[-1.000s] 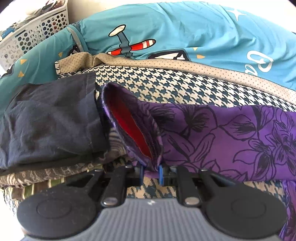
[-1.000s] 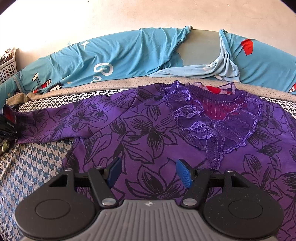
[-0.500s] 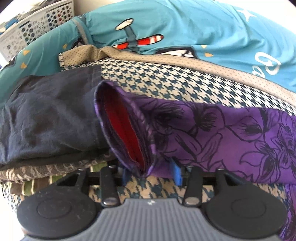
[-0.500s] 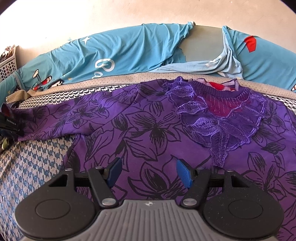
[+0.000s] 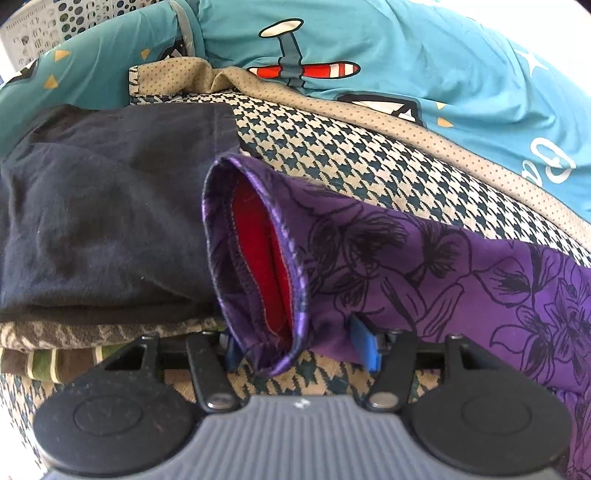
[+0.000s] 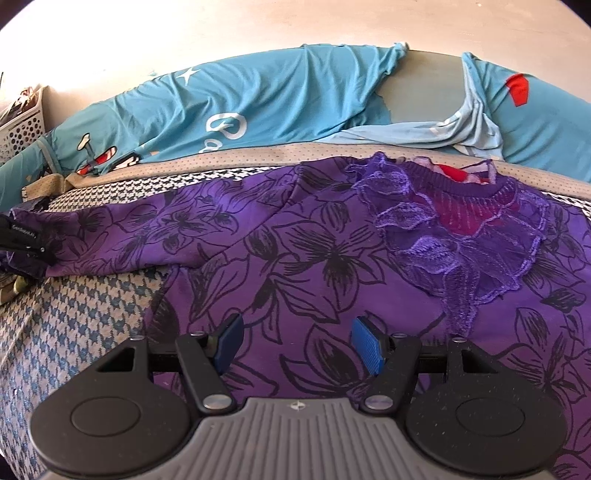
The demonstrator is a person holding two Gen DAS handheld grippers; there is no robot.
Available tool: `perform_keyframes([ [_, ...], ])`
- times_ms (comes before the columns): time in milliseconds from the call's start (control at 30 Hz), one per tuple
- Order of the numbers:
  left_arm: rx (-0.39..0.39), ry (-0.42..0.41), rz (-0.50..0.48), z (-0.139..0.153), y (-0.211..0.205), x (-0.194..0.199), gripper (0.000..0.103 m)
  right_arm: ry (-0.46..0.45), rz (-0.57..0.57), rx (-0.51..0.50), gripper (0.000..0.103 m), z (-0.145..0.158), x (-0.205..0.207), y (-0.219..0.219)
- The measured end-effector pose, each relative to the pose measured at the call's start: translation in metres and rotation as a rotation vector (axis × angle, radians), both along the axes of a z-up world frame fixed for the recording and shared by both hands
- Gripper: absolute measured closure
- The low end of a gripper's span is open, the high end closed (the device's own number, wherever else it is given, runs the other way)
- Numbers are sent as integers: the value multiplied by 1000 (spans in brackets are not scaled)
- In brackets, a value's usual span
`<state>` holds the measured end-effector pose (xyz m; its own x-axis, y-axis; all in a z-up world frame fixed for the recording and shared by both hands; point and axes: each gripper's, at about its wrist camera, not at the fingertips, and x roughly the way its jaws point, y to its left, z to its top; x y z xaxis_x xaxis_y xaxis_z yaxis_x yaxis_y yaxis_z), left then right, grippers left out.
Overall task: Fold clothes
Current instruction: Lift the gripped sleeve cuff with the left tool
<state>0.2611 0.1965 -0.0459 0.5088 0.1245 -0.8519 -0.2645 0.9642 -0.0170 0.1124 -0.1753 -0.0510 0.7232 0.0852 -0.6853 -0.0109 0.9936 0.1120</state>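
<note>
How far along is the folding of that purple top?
Early. A stack of folded clothes already sits at the left. The purple floral top lies spread flat, unfolded. The left tool is open around its sleeve cuff, gripping nothing; the right tool hovers open over the body. Every fold remains.

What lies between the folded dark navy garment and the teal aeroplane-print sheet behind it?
In the left wrist view, houndstooth fabric with a tan dotted border lies between the dark navy garment and teal sheet.
</note>
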Motion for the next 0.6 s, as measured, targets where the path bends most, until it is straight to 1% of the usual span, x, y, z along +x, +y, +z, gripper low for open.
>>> perform_keyframes([
  [100, -6, -3, -2, 0, 2, 0, 51, 5, 21, 2, 39, 0, 1, 5],
  [233, -1, -1, -13, -2, 0, 1, 63, 14, 58, 3, 38, 0, 2, 13],
  [267, -1, -1, -15, -2, -1, 1, 65, 16, 65, 0, 38, -1, 2, 15],
  [400, -9, -7, -23, -3, -3, 2, 78, 30, 87, -4, 38, -2, 3, 21],
  [600, 1, -14, -26, -3, -6, 0, 80, 29, 134, -50, 38, -4, 0, 30],
])
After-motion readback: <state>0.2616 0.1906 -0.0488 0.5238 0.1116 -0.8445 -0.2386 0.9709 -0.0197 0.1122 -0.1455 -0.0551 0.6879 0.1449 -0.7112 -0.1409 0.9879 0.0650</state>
